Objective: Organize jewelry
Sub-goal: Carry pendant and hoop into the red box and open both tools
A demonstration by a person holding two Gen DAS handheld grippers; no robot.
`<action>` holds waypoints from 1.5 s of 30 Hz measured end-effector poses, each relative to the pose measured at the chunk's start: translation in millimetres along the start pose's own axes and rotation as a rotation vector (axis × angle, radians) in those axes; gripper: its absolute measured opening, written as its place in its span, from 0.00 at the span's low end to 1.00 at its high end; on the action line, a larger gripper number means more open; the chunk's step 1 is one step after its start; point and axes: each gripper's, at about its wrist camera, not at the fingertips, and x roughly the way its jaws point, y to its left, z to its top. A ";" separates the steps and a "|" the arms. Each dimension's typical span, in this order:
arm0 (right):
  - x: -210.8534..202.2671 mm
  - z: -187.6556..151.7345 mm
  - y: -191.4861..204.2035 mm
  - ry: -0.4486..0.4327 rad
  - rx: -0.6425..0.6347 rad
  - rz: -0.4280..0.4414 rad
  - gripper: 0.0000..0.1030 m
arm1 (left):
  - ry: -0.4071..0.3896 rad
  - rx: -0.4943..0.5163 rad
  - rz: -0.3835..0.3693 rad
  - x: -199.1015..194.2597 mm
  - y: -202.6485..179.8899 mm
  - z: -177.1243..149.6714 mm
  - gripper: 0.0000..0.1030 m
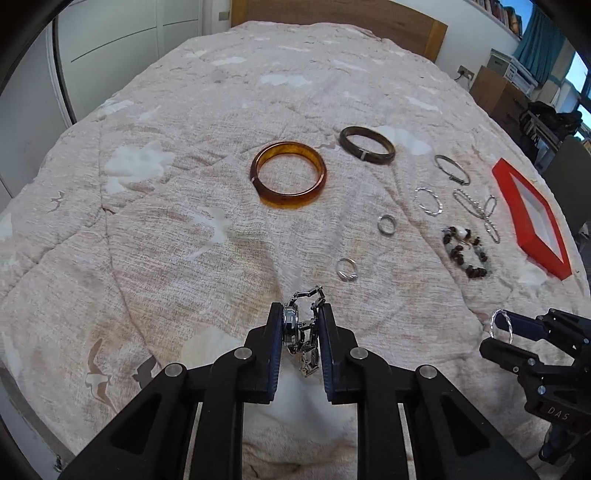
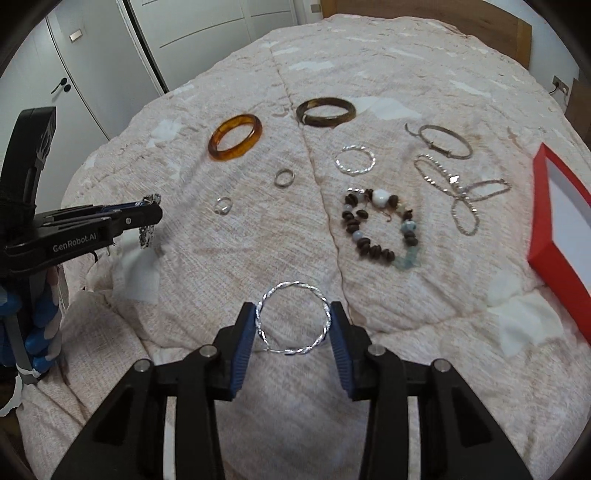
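Observation:
My left gripper (image 1: 302,314) is shut on a silver metal watch (image 1: 304,334), whose link band dangles between the blue pads; the same gripper (image 2: 147,212) shows at the left of the right wrist view. My right gripper (image 2: 293,314) is shut on a twisted silver hoop (image 2: 293,319), held by its two sides just above the quilt; it also appears at the lower right of the left wrist view (image 1: 502,326). Laid out on the quilt are an amber bangle (image 1: 288,173), a dark bangle (image 1: 367,144), two small rings (image 1: 387,223) (image 1: 347,269), a beaded bracelet (image 2: 382,229) and silver chains (image 2: 461,192).
A red box with a white inside (image 2: 561,214) lies at the right edge of the bed. The pink quilt (image 1: 147,221) covers the whole bed, with a wooden headboard (image 1: 369,14) behind. White wardrobe doors (image 2: 110,55) stand to the left. A second twisted hoop (image 2: 355,159) and a thin silver bangle (image 2: 445,142) lie further back.

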 end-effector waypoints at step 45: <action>-59.5 -12.4 -309.7 -0.061 0.337 -0.364 0.37 | 0.072 0.454 -0.303 126.2 -380.0 94.0 0.18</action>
